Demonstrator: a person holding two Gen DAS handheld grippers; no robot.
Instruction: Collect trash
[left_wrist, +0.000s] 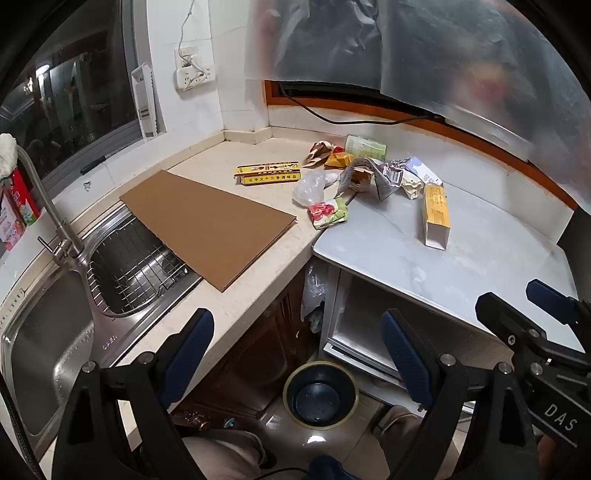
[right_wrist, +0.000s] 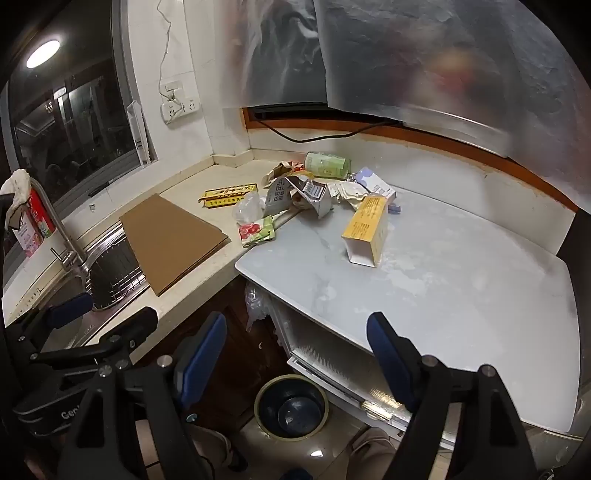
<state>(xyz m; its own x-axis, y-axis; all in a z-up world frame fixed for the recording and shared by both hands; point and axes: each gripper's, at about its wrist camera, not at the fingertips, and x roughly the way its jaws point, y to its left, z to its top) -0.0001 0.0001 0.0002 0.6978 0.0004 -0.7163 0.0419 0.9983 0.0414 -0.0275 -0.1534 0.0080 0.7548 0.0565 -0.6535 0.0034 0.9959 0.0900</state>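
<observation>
A heap of trash lies at the back of the counter: an orange carton (left_wrist: 436, 214) (right_wrist: 365, 229) on its side, a yellow flat box (left_wrist: 267, 173) (right_wrist: 227, 195), a red-and-green wrapper (left_wrist: 328, 212) (right_wrist: 256, 230), a clear plastic bag (left_wrist: 312, 186) (right_wrist: 249, 208), crumpled foil packaging (left_wrist: 384, 177) (right_wrist: 312, 195) and a green can (left_wrist: 365, 147) (right_wrist: 327, 165). A dark, empty bin (left_wrist: 320, 395) (right_wrist: 291, 406) stands on the floor below. My left gripper (left_wrist: 297, 343) (right_wrist: 99, 317) hangs open above the floor, holding nothing. My right gripper (right_wrist: 297, 341) (left_wrist: 517, 299) is open too, near the white table's front edge.
A brown cardboard sheet (left_wrist: 208, 221) (right_wrist: 171, 240) lies partly over the steel sink (left_wrist: 55, 332), with its tap (left_wrist: 48, 210) at the left. The white tabletop (right_wrist: 461, 288) spreads right. A plastic sheet (left_wrist: 424, 55) hangs over the back window. A person's legs show beside the bin.
</observation>
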